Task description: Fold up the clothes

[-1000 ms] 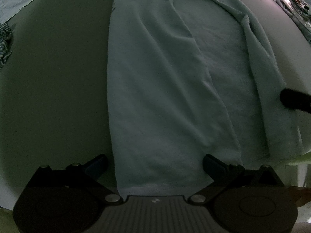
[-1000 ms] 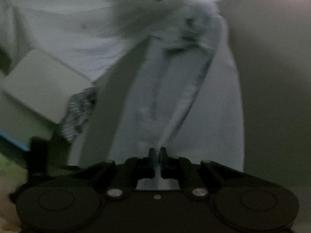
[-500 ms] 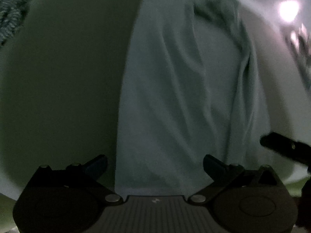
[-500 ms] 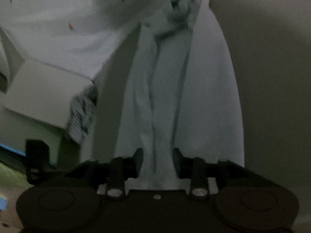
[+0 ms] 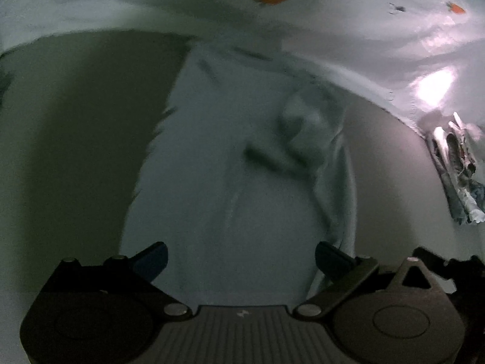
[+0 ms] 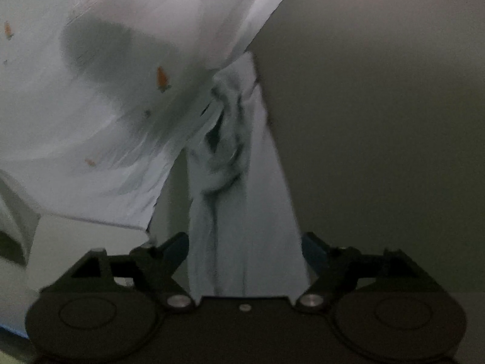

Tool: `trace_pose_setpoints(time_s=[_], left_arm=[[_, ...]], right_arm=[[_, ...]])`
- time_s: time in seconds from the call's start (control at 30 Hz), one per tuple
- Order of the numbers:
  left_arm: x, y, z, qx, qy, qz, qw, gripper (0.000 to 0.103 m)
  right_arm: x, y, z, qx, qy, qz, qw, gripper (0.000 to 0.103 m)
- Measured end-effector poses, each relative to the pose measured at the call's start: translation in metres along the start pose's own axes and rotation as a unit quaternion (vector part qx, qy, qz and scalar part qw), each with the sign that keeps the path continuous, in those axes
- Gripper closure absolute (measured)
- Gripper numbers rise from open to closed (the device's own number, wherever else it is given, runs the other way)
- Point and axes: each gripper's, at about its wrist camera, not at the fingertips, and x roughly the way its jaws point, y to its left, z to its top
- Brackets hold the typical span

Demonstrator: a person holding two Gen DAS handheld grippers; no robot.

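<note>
Left gripper (image 5: 241,256): jaws spread wide, nothing gripped.
Right gripper (image 6: 245,247): jaws opening; garment lies between, unpressed.
Garment (image 5: 218,182): pale, laid lengthwise, bunched at far end.

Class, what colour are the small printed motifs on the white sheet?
Orange motifs, clearest in the right wrist view.

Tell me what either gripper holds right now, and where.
Nothing. The left gripper is open over the pale garment; the right gripper is opening, cloth between its jaws unpinched.
</note>
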Motion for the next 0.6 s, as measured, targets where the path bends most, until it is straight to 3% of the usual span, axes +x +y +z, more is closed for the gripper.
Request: trace_pose_setpoints(time_s=[0.13,0.27,0.37,0.5,0.53,0.6], left_arm=[[0.029,-0.029,0.05,0.048,-0.018,-0.016,0.9985,0.01],[0.081,-0.046,0.103,0.073,-0.007,-0.025,0.997,0.039],[0.111,-0.053,0.129,0.081,0.003,-0.04,0.9959,0.039],[0.14,-0.06,0.139,0.103,0.013,-0.071,0.9921,0.034],[0.144,-0.062,0.138,0.112,0.013,-0.066,0.9915,0.035],[0.152,-0.062,0.136,0.124,0.005,-0.061,0.9904,0.047]], right_arm=[[0.018,-0.012,0.029,0.004,-0.032,-0.003,0.999,0.019],[0.045,-0.019,0.064,0.014,-0.042,-0.013,0.999,0.019],[0.057,-0.022,0.087,0.037,-0.056,-0.007,0.998,0.019],[0.069,-0.037,0.113,0.113,-0.085,0.036,0.989,0.019],[0.072,-0.041,0.118,0.138,-0.095,0.05,0.985,0.018],[0.076,-0.046,0.124,0.169,-0.115,0.071,0.976,0.016]])
